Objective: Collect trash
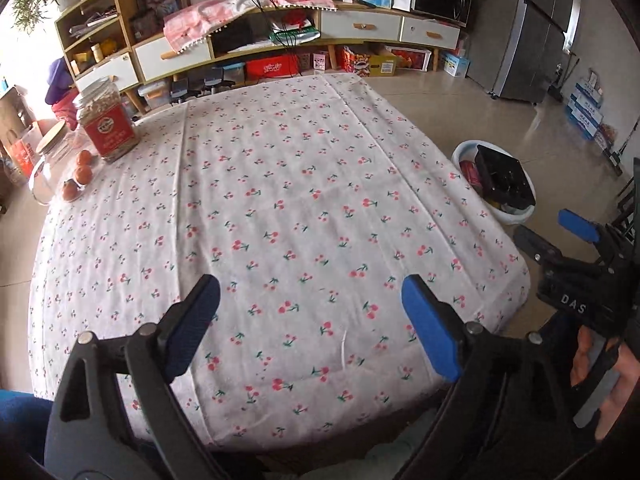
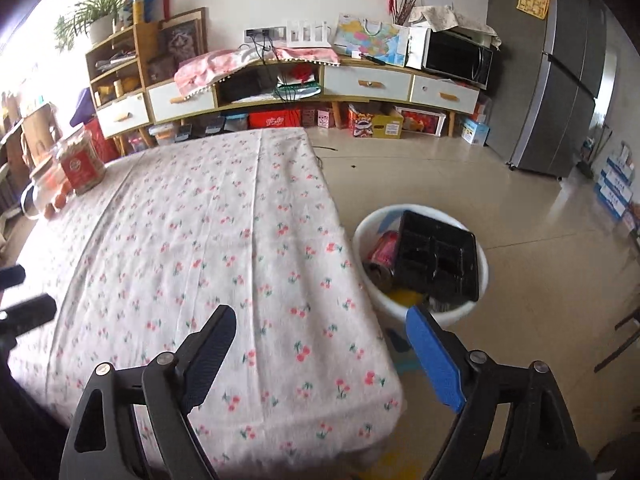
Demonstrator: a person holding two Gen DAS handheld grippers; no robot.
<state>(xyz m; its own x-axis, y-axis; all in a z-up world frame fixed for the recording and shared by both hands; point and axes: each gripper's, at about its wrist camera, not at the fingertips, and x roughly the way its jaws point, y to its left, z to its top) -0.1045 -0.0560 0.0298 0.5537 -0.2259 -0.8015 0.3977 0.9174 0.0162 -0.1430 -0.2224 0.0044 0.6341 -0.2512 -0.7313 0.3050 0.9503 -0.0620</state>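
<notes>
A white bin (image 2: pixel 476 284) stands on the floor right of the table. It holds a black plastic tray (image 2: pixel 438 262), a red can (image 2: pixel 383 251) and something yellow (image 2: pixel 406 295). The bin also shows in the left wrist view (image 1: pixel 464 151), with the tray (image 1: pixel 505 181) in it. My left gripper (image 1: pixel 310 294) is open and empty above the near part of the tablecloth (image 1: pixel 280 208). My right gripper (image 2: pixel 320 328) is open and empty over the table's near right corner, just short of the bin. It also shows in the left wrist view (image 1: pixel 560 232).
A red-labelled jar (image 1: pixel 105 120), a glass jar (image 1: pixel 50 160) and several small orange fruits (image 1: pixel 82 168) sit at the table's far left. A long cabinet (image 2: pixel 280 88), boxes under it and a grey fridge (image 2: pixel 560 80) line the far wall. Tiled floor (image 2: pixel 460 176) lies right.
</notes>
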